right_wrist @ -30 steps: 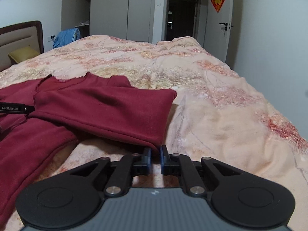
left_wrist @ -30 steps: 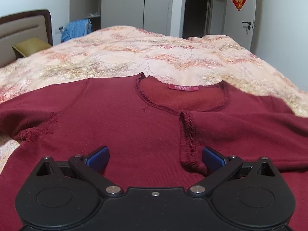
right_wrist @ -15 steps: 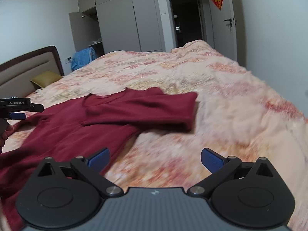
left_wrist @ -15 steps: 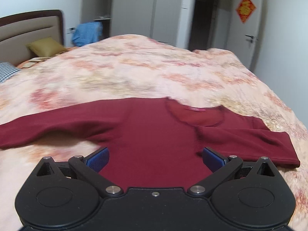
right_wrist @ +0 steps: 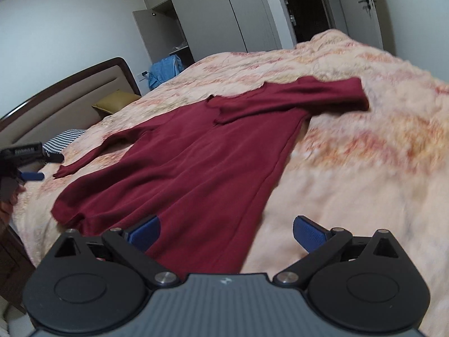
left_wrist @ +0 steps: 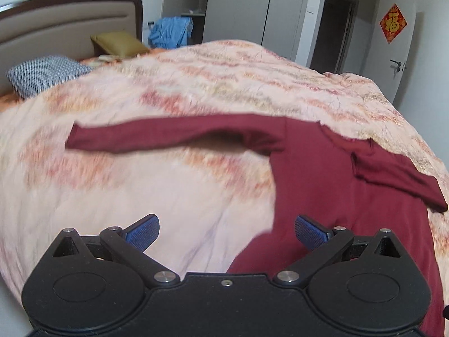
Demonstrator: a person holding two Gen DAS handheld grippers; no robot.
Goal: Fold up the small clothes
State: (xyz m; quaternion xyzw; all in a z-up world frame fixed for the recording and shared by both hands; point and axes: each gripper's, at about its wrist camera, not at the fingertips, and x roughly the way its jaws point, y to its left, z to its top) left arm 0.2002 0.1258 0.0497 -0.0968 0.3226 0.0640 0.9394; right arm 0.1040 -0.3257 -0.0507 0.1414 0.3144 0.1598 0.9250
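Note:
A dark red long-sleeved top lies flat on the bed, collar toward the far side. Its right sleeve is folded across the chest; its left sleeve stretches out to the left. My left gripper is open and empty, raised over the quilt beside the top's left edge. It also shows at the left edge of the right wrist view. My right gripper is open and empty, raised over the top's hem.
The bed carries a pink floral quilt. A patterned pillow and an olive cushion lie by the headboard. Blue clothing hangs near the wardrobe. A door stands at the right.
My right gripper opened, let go of the folded right sleeve and pulled back upward. My left gripper lifted off the top and swung left toward the outstretched sleeve.

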